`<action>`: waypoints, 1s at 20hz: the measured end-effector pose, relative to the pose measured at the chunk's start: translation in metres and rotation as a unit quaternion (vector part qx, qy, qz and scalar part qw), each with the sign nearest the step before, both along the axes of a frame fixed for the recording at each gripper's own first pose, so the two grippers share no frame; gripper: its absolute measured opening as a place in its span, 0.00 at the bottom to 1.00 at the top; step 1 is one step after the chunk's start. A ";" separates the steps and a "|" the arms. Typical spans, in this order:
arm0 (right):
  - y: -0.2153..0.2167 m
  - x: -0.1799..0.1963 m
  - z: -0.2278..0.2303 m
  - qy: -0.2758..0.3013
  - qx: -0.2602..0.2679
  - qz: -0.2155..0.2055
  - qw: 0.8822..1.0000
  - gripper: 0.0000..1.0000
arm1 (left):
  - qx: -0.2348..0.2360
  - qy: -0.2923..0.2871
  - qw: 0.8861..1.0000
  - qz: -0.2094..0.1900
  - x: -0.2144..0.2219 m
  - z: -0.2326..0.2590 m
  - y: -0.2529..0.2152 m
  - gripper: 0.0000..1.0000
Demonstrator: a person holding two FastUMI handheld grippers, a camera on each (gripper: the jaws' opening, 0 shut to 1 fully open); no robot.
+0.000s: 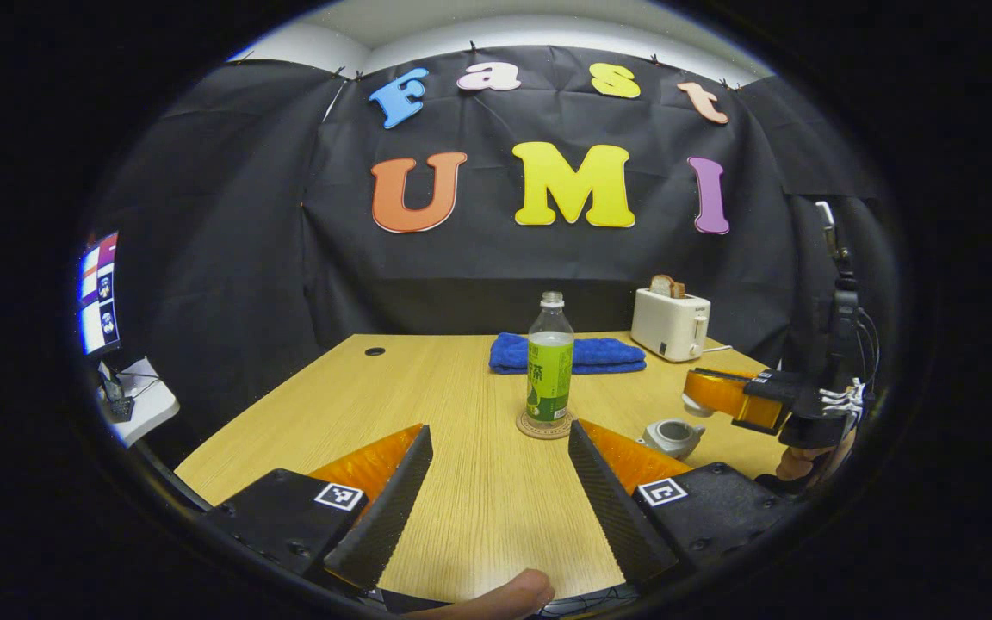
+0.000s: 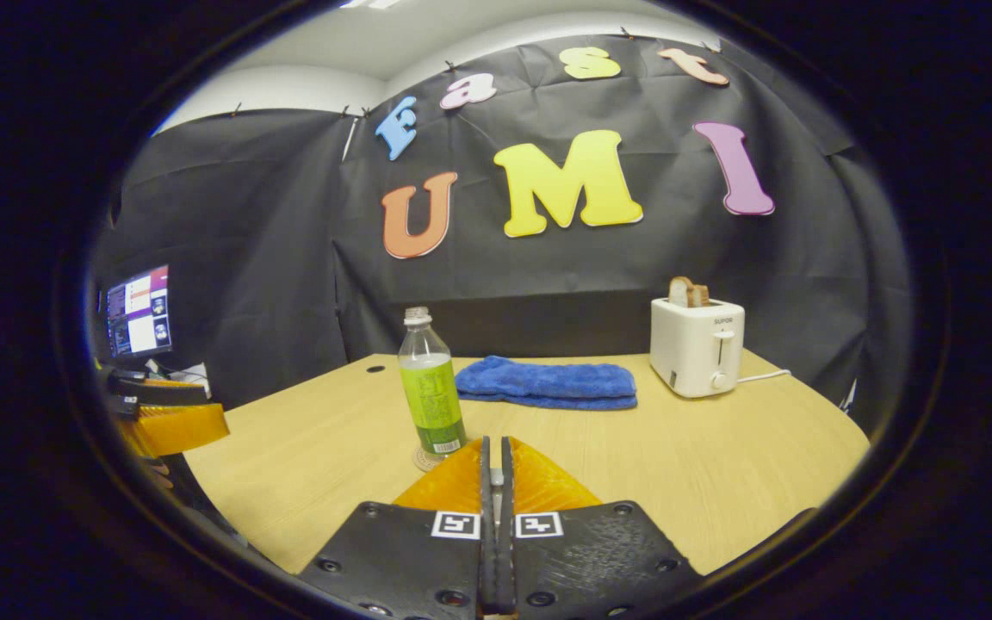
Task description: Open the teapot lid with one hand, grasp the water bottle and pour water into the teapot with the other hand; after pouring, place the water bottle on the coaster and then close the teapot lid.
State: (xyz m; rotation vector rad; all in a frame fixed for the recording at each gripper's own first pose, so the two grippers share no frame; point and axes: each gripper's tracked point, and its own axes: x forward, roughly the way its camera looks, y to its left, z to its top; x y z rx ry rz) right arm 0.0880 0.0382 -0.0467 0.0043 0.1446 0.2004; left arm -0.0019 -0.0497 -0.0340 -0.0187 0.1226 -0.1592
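Note:
A clear water bottle [image 1: 549, 366] with a green label and no cap stands upright on a round coaster [image 1: 545, 424] mid-table. My left gripper [image 1: 500, 429] is open just short of it, holding nothing. To the right sits a small grey teapot [image 1: 672, 437] with its top uncovered. Just above the pot hovers my right gripper [image 1: 696, 398], shut, with a small white piece, apparently the teapot lid [image 1: 697, 411], showing under its tips. In the right gripper view the bottle [image 2: 431, 387] and coaster [image 2: 424, 459] lie left of the right gripper [image 2: 493, 443], whose fingers are pressed together.
A folded blue towel [image 1: 567, 354] lies behind the bottle. A white toaster [image 1: 671, 324] holding bread stands at the back right with its cord trailing off. A monitor [image 2: 139, 312] sits off the table's left side. The left gripper [image 2: 173, 426] shows at that edge.

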 end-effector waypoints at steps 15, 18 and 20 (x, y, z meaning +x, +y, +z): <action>-0.008 0.021 -0.045 0.005 -0.020 -0.026 0.999 0.12 | -0.053 0.047 0.997 -0.007 0.010 -0.023 0.002 1.00; -0.009 0.014 -0.034 0.006 -0.004 -0.032 0.999 0.38 | -0.046 0.044 0.998 -0.010 0.008 -0.021 0.003 1.00; -0.011 0.002 -0.015 -0.008 0.002 -0.034 0.999 0.44 | -0.045 0.037 0.998 -0.006 0.007 -0.016 0.006 1.00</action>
